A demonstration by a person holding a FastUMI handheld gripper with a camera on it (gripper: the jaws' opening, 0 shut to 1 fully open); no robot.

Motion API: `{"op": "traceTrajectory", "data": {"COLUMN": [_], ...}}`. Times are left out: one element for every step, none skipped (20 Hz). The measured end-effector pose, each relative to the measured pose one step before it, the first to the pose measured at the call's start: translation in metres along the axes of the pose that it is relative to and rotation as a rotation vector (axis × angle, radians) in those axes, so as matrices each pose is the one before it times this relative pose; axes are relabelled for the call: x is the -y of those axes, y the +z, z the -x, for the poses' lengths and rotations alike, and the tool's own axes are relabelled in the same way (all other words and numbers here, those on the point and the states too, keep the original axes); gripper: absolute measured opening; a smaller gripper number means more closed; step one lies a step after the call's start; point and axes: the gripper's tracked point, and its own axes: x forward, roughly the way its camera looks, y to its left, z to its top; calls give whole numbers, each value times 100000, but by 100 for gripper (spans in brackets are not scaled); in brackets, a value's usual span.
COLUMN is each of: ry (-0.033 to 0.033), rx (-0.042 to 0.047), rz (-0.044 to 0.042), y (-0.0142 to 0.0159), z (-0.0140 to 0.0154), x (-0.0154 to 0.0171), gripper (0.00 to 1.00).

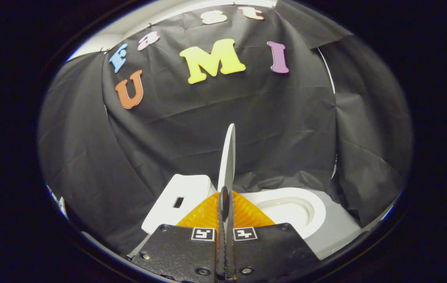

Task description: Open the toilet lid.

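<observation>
Lid (228,157) is held edge-on, upright, clamped between both fingers of the gripper (225,202). Bowl (292,208) seen right, tank (182,198) left, black cloth (207,125) behind. No legible labels.

Your gripper (225,200) had both fingers pressed together on the toilet lid (228,157), which stood edge-on and upright between them and rose beyond the fingertips. To the right lay the open toilet bowl (292,208); to the left stood the white tank (178,200).
</observation>
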Motion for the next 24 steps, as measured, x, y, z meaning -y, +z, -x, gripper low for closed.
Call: {"op": "traceTrajectory", "data": {"ry": [-262,-29,215,77,-260,-440,-396,-201,-84,65,600,509,369,-45,-586,-1140,-960,-185,197,223,-1038,-1895,-2635,-2655], "rx": [269,151,76,173,66,443,475,80,147,136,-223,-152,-75,43,30,177,180,254,143,-239,72,-17,194,314], "rz": [1431,1169,849,954,1028,1286,1396,1253,422,259,414,516,606,1004,1131,1195,1637,1942,1426,893,1181,1893,2213,2140], "y": [-98,46,-114,13,-23,-27,-12,35,34,-38,-43,-110,-64,12,-121,3,-72,77,-217,-70,-125,-26,-171,99], "z": [-77,-89,-46,-57,-110,-66,-30,-31,-124,2,-70,-45,-170,-67,-26,-59,-74,-117,-129,-114,-17,-14,65,-66], "x": [-631,-616,-536,-660,-486,-572,-587,-527,-615,-551,-609,-578,-564,-661,-488,-443,-433,-678,-784,-722,-446,-331,-308,-322], "gripper": [4,4,4,4,4,4,4,4,4,4,4,4,4,4,4,4,4,4,4,4,4,5,5,6]}}
